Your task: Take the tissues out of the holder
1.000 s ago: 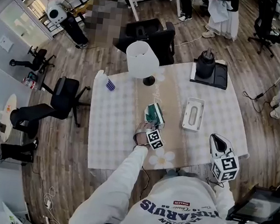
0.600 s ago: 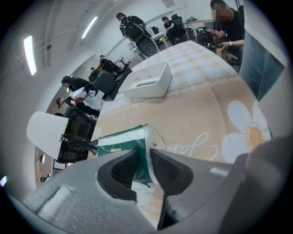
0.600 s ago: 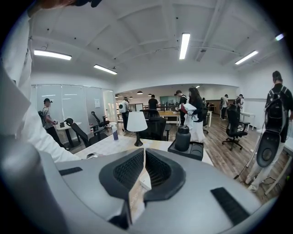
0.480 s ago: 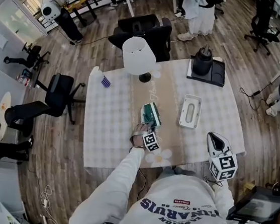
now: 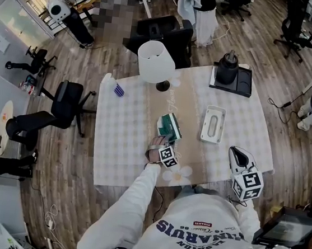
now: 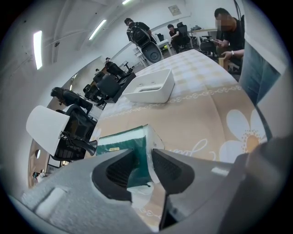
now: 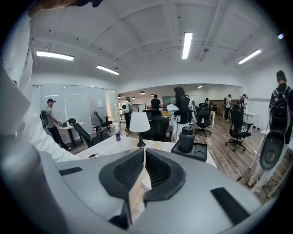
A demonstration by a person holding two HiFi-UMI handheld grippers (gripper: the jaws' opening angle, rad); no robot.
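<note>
Draping surface: checked tablecloth (image 5: 123, 139) | wooden floor (image 5: 74, 190) | office chair (image 5: 68, 102) beside

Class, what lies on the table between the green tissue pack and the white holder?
Only bare tablecloth lies between the green tissue pack and the white holder, as the head view shows.

Teal-green and white tissue pack (image 5: 170, 126); plain white holder (image 5: 213, 124); white-and-grey checked tablecloth (image 5: 123, 139); beige runner (image 5: 194, 114) printed with white daisies; white lampshade (image 5: 156, 61); black kettle (image 5: 228, 69).
</note>
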